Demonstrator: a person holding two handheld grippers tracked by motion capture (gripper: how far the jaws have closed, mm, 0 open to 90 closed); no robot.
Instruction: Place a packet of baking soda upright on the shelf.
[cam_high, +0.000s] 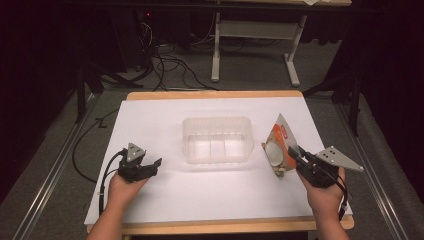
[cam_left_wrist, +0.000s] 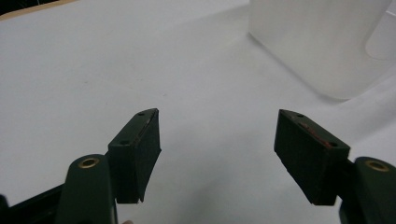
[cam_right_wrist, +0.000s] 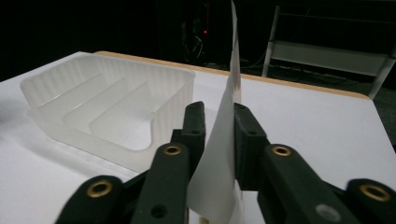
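Note:
A flat orange-and-white packet (cam_high: 279, 145) with a round clear window stands on edge just right of the clear plastic bin (cam_high: 218, 140). My right gripper (cam_high: 295, 156) is shut on its lower corner. In the right gripper view the packet (cam_right_wrist: 219, 149) rises edge-on as a thin white sheet between my two black jaws, which press on it; the right gripper (cam_right_wrist: 219, 116) faces the bin (cam_right_wrist: 107, 112), whose inner dividers show. My left gripper (cam_high: 156, 165) rests low at the table's front left, open with nothing between its pads (cam_left_wrist: 140, 149), and it (cam_left_wrist: 217, 140) looks toward the bin's corner (cam_left_wrist: 322, 42).
A white sheet (cam_high: 165, 195) covers the wooden table (cam_high: 215, 94). Beyond the far edge are a grey floor with loose cables (cam_high: 170, 65) and a white table frame (cam_high: 255, 45). Metal rails (cam_high: 45, 185) run along both sides of the table.

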